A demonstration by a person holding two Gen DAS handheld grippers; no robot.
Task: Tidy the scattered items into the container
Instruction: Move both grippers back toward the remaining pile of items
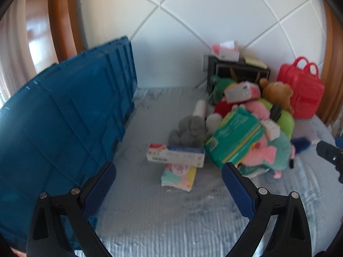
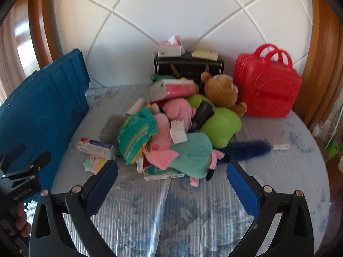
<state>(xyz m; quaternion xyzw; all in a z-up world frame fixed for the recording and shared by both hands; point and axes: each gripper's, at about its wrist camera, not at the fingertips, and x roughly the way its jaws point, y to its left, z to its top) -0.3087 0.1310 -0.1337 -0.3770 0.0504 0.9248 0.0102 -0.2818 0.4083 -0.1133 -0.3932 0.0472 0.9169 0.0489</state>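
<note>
A heap of items lies on the bed: a green nappy pack [image 1: 235, 137] [image 2: 136, 137], a pink and teal plush [image 2: 188, 154], a green plush [image 2: 220, 126], a brown teddy [image 2: 221, 92], a tissue box [image 2: 171, 88], a grey plush [image 1: 188, 130] and a blue feather duster [image 2: 246, 148]. A toothpaste box [image 1: 175, 155] [image 2: 95, 147] lies on a pastel packet [image 1: 179, 176]. The blue crate [image 1: 64, 128] [image 2: 42, 107] stands at the left. My left gripper [image 1: 168, 184] is open and empty, a short way in front of the toothpaste box. My right gripper [image 2: 171, 182] is open and empty, in front of the heap.
A red toy suitcase [image 2: 268, 85] stands at the back right. A black box [image 2: 188, 67] against the white padded headboard [image 2: 171, 10] carries a small tissue box [image 2: 171, 48]. The bed sheet [image 2: 171, 214] is pale blue and ribbed. Wooden bed posts flank both sides.
</note>
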